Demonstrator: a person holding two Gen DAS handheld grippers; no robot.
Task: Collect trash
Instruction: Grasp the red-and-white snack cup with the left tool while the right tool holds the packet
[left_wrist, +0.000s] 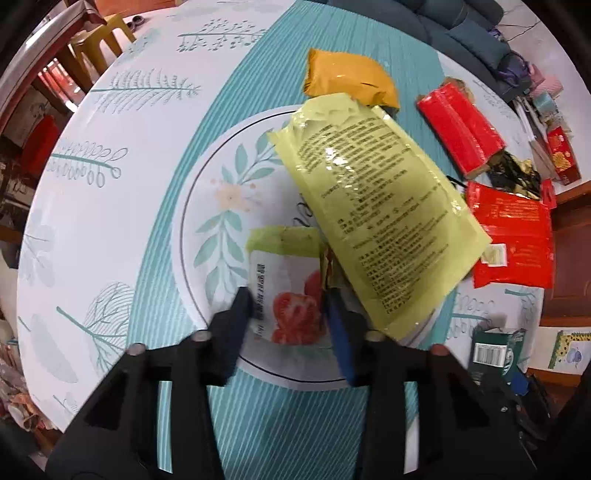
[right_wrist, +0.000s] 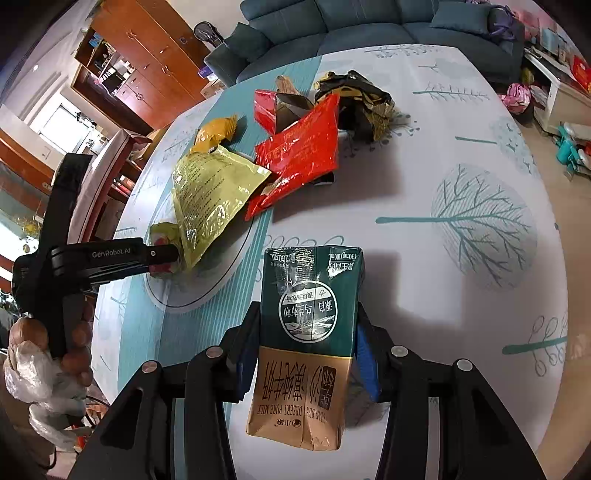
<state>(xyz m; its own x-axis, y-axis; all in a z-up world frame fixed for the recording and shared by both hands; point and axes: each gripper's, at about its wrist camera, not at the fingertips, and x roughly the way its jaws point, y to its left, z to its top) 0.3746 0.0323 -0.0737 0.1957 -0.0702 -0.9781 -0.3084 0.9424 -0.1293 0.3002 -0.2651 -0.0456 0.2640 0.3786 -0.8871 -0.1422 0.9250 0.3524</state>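
Right fingers (right_wrist: 308, 332) clamp a crumpled green-and-tan milk carton (right_wrist: 308, 328); left fingers (left_wrist: 290, 306) pinch a strawberry-printed wrapper (left_wrist: 288, 295).

Home living room, blue sofa (right_wrist: 332, 26), wooden cabinets (right_wrist: 147, 48), dining table (right_wrist: 461, 184)

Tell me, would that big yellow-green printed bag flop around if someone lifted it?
Probably. The yellow-green bag is thin, creased film, so it would likely sag and crinkle. It looks flat and torn open, so probably very light. Its glossy glare suggests it may slip between fingers.
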